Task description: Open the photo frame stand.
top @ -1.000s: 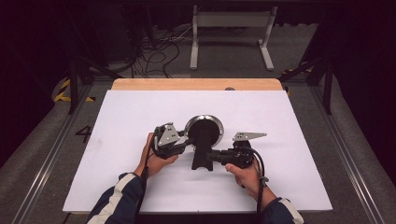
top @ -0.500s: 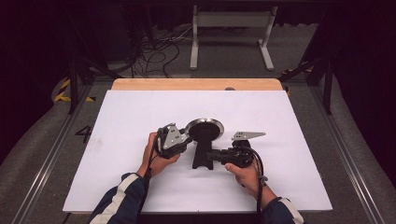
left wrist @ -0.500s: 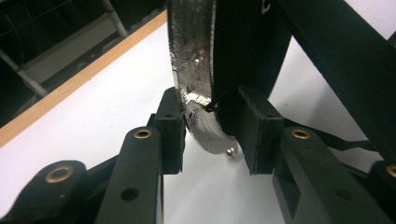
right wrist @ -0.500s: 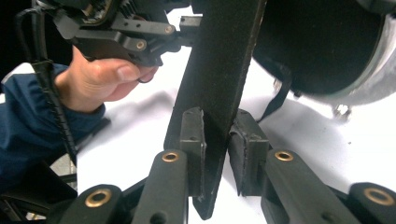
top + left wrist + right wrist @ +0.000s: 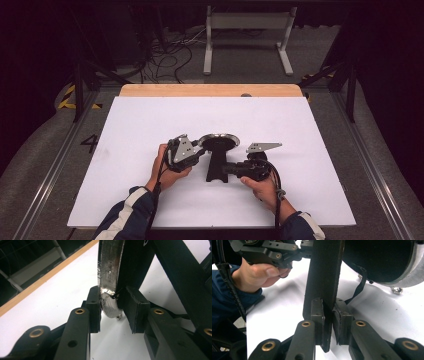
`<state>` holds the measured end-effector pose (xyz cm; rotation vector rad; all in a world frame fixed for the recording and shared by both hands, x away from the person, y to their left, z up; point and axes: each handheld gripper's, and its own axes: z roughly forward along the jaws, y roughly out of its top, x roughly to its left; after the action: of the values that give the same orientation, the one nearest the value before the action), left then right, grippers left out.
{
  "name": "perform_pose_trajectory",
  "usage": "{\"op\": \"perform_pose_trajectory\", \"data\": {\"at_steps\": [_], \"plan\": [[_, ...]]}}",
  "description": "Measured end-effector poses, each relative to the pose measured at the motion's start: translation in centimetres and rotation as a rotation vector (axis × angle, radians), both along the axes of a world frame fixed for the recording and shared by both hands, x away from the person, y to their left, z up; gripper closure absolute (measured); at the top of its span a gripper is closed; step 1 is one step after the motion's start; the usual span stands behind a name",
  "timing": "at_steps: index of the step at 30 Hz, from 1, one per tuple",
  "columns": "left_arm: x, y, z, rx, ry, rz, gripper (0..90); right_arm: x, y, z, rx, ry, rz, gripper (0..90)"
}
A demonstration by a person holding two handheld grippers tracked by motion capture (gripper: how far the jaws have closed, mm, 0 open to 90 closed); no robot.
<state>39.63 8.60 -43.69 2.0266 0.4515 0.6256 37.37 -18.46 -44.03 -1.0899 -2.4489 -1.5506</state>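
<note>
Jaws of the left gripper (image 5: 111, 312) pinch the pan's silver rim (image 5: 110, 277); right gripper (image 5: 328, 320) clamps its black handle (image 5: 324, 275).

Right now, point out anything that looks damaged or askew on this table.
The pan is tipped, held off the white table by both grippers. Its silver rim looks scuffed and dented near the left gripper.

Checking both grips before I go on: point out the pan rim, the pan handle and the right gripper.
pan rim (image 5: 109, 277), left gripper view, silver edge above the pads
pan handle (image 5: 323, 272), right gripper view, flat black face
right gripper (image 5: 329, 322), right gripper view, between the fingertips
</note>
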Motion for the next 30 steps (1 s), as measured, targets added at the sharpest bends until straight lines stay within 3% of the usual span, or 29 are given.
{"op": "perform_pose_trajectory", "data": {"at_steps": [8,18,30], "plan": [[-0.29,0.29,-0.10,-0.005,0.019,-0.016,70.9,-0.20,-0.12,-0.01,-0.027,-0.009,0.012,80.3],[-0.45,0.49,-0.15,0.018,0.019,-0.047,72.1,-0.47,0.10,-0.28,-0.075,-0.033,0.031,80.3],[-0.51,0.45,-0.19,0.019,0.009,-0.049,72.0,-0.61,0.01,-0.40,-0.081,-0.055,0.035,80.3]]}}
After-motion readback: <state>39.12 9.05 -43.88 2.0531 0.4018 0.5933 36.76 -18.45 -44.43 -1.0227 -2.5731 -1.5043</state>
